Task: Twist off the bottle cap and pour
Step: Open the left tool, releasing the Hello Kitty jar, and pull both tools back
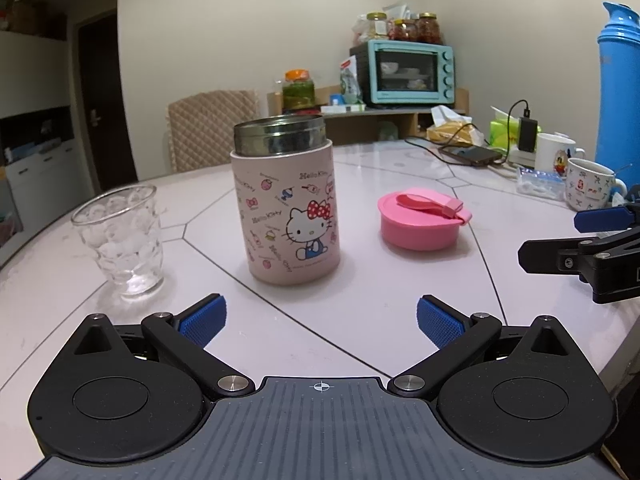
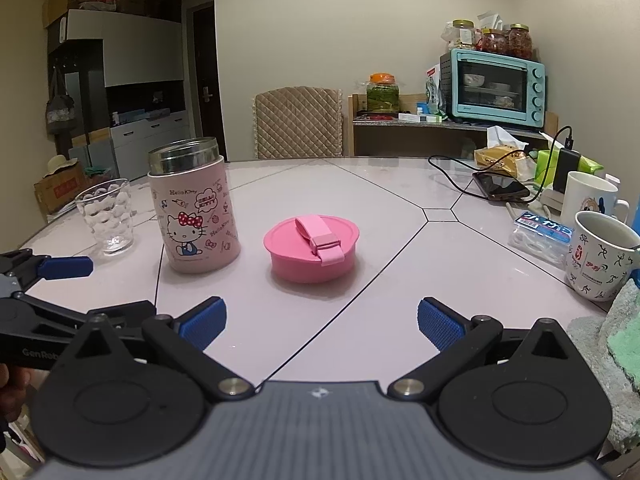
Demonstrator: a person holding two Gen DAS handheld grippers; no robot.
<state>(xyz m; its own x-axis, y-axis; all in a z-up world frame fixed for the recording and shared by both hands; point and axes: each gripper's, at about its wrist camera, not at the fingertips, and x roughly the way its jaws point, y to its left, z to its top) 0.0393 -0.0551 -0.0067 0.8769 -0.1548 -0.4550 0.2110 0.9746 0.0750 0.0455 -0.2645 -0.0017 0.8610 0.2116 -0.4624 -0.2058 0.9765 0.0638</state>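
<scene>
Cap (image 2: 313, 249) already off, set down centre frame on the desk (image 2: 400, 208) beside the open bottle (image 2: 195, 216), freeing it for pouring. Glass (image 2: 107, 216) waiting at left. Left hand-held gripper (image 1: 321, 320) and right hand-held gripper (image 2: 321, 320) both spread wide, holding nothing.

1 bottle (image 2: 194, 210), 1 cap (image 2: 312, 254), 1 glass (image 2: 106, 216), 2 mugs (image 2: 602, 260).

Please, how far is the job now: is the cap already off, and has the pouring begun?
Done: the pink cap is off and lies on the table beside the open bottle. In hand: nothing; the left gripper and the right gripper are both open. Left: pouring; the bottle stands upright near the glass.
</scene>
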